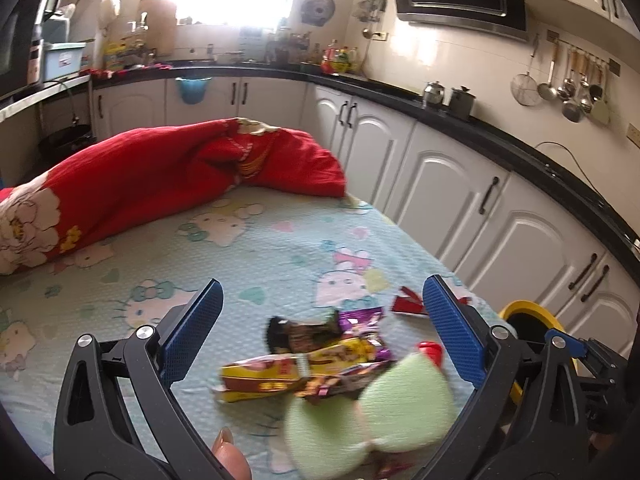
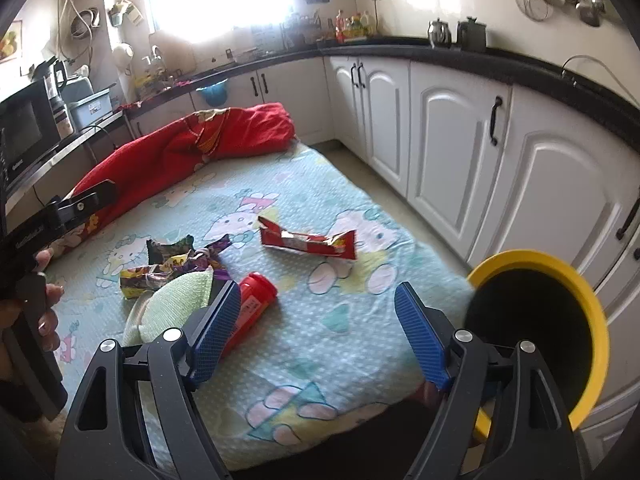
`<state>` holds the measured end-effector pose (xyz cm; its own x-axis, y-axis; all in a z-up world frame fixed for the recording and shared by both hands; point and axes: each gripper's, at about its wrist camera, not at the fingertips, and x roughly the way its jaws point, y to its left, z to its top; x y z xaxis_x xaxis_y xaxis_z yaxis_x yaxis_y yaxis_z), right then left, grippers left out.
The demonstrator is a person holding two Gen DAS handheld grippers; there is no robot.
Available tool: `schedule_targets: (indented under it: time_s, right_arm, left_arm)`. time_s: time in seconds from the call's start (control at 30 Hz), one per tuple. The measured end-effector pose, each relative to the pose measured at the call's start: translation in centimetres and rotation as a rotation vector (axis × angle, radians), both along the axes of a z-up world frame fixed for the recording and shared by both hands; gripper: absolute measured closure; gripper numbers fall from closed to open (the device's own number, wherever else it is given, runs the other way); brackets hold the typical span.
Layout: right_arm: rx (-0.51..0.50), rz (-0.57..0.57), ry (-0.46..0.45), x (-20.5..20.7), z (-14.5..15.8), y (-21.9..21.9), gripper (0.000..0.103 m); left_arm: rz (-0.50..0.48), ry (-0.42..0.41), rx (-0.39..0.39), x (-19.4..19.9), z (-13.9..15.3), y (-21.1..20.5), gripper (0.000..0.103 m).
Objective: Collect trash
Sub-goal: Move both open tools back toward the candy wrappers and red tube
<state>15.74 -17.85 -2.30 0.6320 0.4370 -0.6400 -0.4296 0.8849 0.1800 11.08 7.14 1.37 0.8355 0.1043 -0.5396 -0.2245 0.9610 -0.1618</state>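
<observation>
Snack wrappers [image 1: 304, 360] lie piled on the cartoon bedsheet [image 1: 248, 256], with pale green pads [image 1: 368, 412] in front of them. My left gripper [image 1: 320, 336] is open and empty, its blue fingers either side of the pile, above it. In the right wrist view the same pile [image 2: 176, 264] lies left, a red wrapper [image 2: 308, 242] lies mid-bed, and a red bottle [image 2: 252, 304] rests by the left finger. My right gripper [image 2: 318, 334] is open and empty above the sheet. A yellow-rimmed black bin [image 2: 536, 344] stands at the bed's right edge.
A red quilt [image 1: 160, 176] is bunched at the far end of the bed. White cabinets [image 2: 440, 136] under a black counter run along the right. The red wrapper [image 1: 408, 304] and bin rim [image 1: 528, 310] show by my left gripper's right finger.
</observation>
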Motion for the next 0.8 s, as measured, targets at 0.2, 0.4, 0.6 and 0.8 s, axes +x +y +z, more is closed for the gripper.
schedule_targets:
  time_s: [0.2,0.4,0.6,0.8]
  right_arm:
    - [0.015,0.016,0.068,1.4,-1.4,1.9,0.037]
    - [0.017,0.033,0.132,2.7,-3.0,3.4,0.046]
    - [0.038,0.042,0.189,3.4,-4.2,4.3,0.047]
    - [0.063,0.066,0.226,3.4,-4.6,5.2,0.047]
  left_arm:
    - [0.043,0.030,-0.005,-0.5,-1.2,2.7,0.011]
    - [0.065,0.079,-0.031,-0.7,-2.9,5.1,0.015]
    - [0.055,0.140,-0.101,-0.6,-5.1,6.8,0.019]
    - [0.025,0.198,-0.212,-0.2,-7.4,7.5,0.019]
